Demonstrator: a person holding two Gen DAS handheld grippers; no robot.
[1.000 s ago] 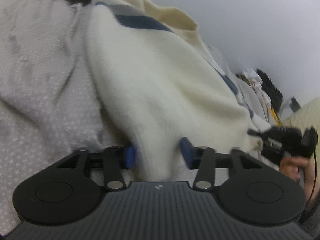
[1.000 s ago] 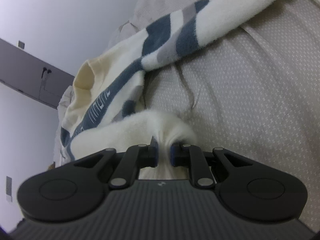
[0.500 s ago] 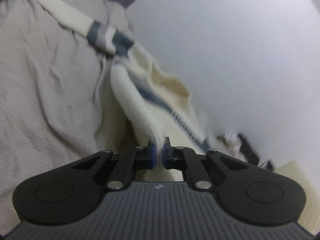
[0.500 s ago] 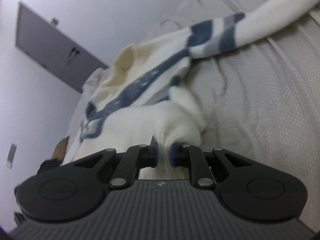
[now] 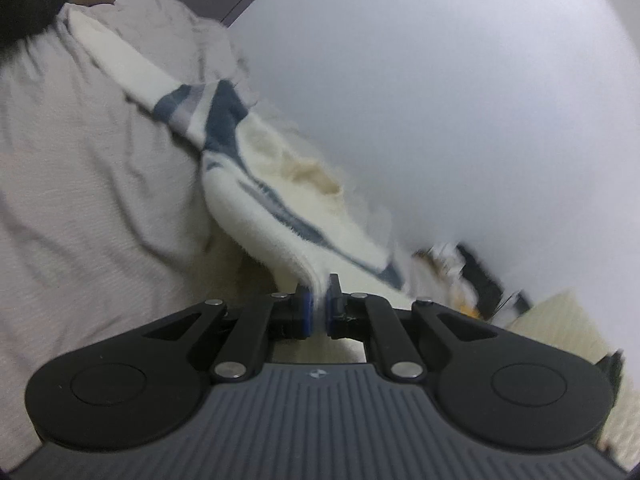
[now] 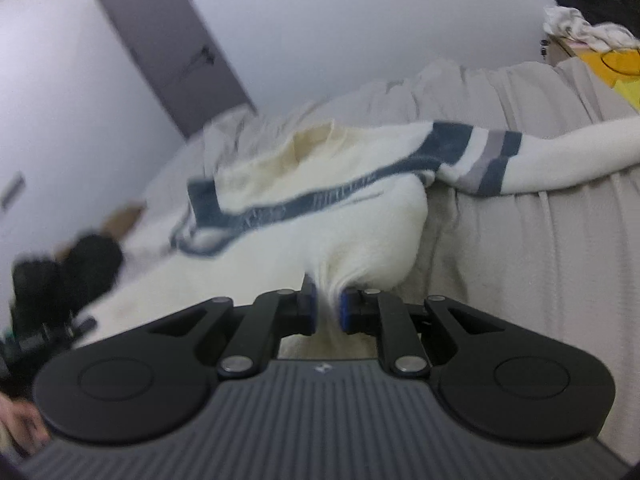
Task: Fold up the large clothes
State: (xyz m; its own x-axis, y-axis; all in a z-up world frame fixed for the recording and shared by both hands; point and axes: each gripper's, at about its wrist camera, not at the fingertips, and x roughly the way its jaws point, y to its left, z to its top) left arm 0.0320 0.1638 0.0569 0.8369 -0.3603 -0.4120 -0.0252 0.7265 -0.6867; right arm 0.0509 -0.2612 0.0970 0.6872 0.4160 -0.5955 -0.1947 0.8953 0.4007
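Observation:
A cream sweater (image 5: 280, 204) with navy and grey stripes hangs lifted over a bed with a grey cover (image 5: 80, 200). My left gripper (image 5: 317, 312) is shut on a thin edge of the sweater's hem, the cloth pinched between its blue pads. In the right wrist view my right gripper (image 6: 328, 312) is shut on a bunched fold of the same sweater (image 6: 320, 216). One striped sleeve (image 6: 520, 164) trails to the right across the bed cover (image 6: 540, 260). The collar faces up between the two grips.
A pale wall (image 5: 440, 100) and a grey door (image 6: 172, 52) stand behind the bed. Clutter (image 5: 468, 276) sits on the floor at the right. Piled clothes and a yellow box (image 6: 600, 56) lie past the bed's far corner. A dark gripper (image 6: 44, 292) and a hand show at left.
The left gripper shut on the sweater's hem. Both grippers rose and swung, and the sweater's body came up off the bed, stretched between them.

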